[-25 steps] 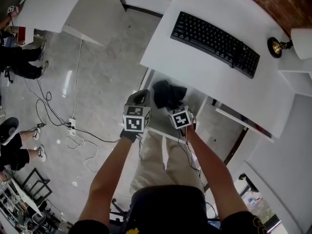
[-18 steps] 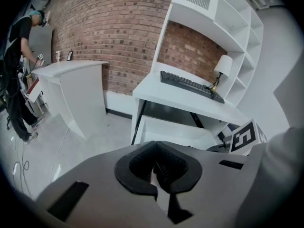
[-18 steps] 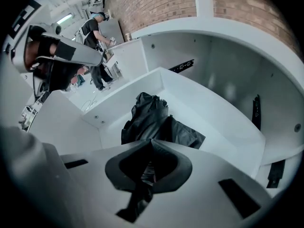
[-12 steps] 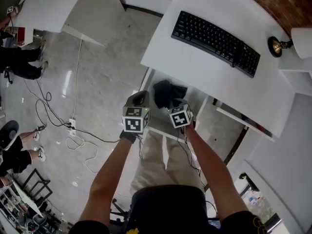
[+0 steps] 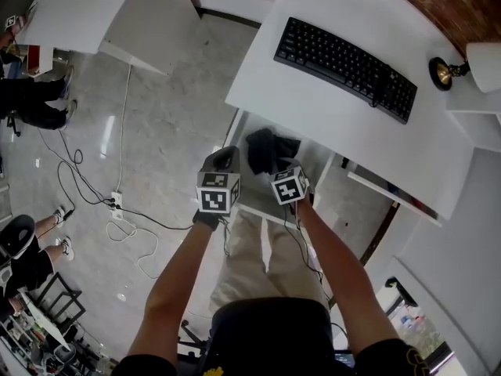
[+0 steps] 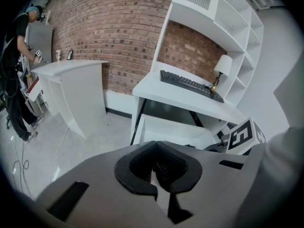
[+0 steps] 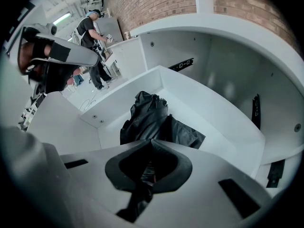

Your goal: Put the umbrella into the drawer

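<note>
The right gripper (image 7: 151,141) has its jaws clenched together just over the one crumpled black fabric umbrella (image 7: 147,115); whether they nip its cloth cannot be told. The umbrella lies inside the single open white drawer (image 7: 209,113) under the white counter (image 5: 313,108). The left gripper (image 6: 154,144), the second of two, is clenched and empty just left of the drawer. Only the right gripper view shows the drawer's inside. The left gripper view instead shows one black keyboard (image 6: 190,84) and one white-shaded lamp (image 6: 221,68) on the counter.

No readable text, no legible labels
</note>
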Available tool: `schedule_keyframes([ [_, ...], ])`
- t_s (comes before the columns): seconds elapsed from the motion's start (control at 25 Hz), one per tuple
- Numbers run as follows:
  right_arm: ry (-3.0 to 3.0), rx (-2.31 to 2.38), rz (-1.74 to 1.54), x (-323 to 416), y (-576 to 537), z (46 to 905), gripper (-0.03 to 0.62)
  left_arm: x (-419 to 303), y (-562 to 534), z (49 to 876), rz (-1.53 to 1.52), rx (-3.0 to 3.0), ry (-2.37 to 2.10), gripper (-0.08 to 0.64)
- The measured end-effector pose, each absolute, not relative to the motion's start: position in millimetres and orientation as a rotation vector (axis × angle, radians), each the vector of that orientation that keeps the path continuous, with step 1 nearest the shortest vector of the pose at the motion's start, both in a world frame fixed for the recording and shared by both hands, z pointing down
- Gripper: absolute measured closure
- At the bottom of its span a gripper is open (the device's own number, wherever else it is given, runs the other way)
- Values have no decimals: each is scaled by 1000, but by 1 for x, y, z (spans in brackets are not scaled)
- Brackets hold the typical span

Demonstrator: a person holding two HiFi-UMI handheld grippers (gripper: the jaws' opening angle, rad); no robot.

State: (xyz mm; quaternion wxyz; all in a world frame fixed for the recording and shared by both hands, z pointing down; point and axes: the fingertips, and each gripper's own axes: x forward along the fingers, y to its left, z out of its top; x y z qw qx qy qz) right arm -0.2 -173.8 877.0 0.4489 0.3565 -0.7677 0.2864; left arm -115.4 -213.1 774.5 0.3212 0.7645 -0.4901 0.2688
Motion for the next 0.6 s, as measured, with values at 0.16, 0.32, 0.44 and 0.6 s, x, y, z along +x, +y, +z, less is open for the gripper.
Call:
schedule_keyframes([
  [0.16,-1887,876,711,2,-172,877,592,-116,-211,770,696,2003,-1294,545],
  [0.32,-1856,854,715,7,-169,878,592,-115,-206,767,692,2003,-1288,545],
  [0.44,-1843,851,732,10,-166,875,592,-115,-200,760,678,1993,-1284,545],
  [0.6,-1837,832,758,13,-164,874,592,-114,-195,751,639,1990,-1309,545],
])
